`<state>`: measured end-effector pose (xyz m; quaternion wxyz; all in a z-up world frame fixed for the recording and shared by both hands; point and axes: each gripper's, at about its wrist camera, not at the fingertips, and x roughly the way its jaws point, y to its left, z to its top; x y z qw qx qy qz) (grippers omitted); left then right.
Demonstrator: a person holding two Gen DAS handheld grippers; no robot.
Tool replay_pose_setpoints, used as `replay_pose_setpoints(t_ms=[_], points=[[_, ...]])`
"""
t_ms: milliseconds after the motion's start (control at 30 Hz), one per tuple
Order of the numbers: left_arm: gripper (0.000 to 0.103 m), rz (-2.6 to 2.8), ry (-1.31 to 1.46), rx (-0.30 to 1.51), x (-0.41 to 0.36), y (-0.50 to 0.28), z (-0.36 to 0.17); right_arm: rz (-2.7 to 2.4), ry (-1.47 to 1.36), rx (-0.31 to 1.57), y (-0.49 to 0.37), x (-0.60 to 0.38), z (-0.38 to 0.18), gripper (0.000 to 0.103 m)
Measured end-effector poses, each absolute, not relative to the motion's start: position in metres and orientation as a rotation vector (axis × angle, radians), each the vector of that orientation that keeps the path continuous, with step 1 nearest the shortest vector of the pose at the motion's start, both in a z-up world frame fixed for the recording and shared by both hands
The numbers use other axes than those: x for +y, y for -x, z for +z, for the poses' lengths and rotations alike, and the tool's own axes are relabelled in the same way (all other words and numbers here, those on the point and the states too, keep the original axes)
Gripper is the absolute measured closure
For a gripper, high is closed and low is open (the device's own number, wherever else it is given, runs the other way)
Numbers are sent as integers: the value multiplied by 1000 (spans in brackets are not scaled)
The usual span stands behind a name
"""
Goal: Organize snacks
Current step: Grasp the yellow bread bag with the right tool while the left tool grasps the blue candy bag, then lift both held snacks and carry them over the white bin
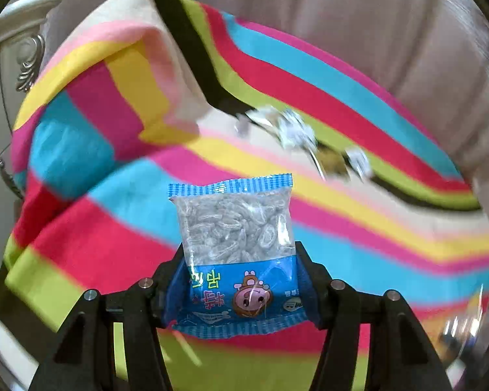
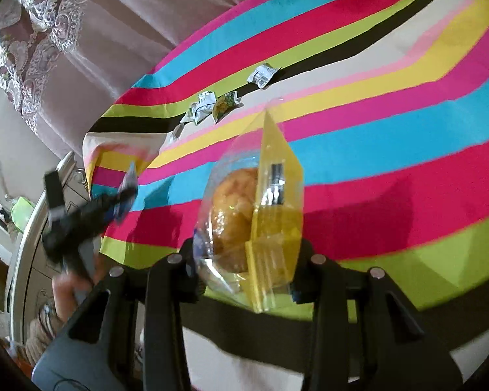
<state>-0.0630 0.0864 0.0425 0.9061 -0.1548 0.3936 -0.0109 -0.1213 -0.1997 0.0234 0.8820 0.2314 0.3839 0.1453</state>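
Observation:
In the left wrist view my left gripper (image 1: 241, 254) is shut on a blue snack bag (image 1: 234, 228) with a clear window full of pale pieces; the bag stands upright between the fingers, above the striped cloth. My right gripper (image 2: 247, 251) is shut on a clear and yellow packet (image 2: 270, 215) with a golden bun (image 2: 231, 215) inside. The right wrist view also shows the left gripper (image 2: 81, 215) as a blurred dark shape at the left with the blue bag (image 2: 127, 195) at its tip. Several small crumpled snack packets (image 2: 205, 106) lie far back on the cloth, blurred in the left wrist view (image 1: 293, 130).
A bright striped cloth (image 2: 391, 163) covers the surface, folded over at its far left corner (image 1: 140, 75). Pale curtains (image 2: 97, 49) hang behind. Ornate white furniture (image 2: 26, 260) stands at the left, and a person's hand (image 2: 65, 293) holds the left gripper there.

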Motion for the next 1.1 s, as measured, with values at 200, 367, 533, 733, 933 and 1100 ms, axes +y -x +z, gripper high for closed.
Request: replay_pose_setpoints(t_ms=[200,367,533,733,933,1100], points=[[43,-96,222,819,78,116,42,296,-452,738,167,-198,40,63],[43,-148,165,803,66,140,54,266,-471,722,187,-198,45,64],[43,-172,91,804,43,157,48,182,-478,767,190,-201,37,64],[43,-169,7,766,27,175,58,164,-474,764,189,-202,33,64],[43,-127,-37,675,33,186,89,199,-447,662,203,-194,65,64],[43,-134,-19,625,34,197,111,214,-405,578,225,-186,95,64]])
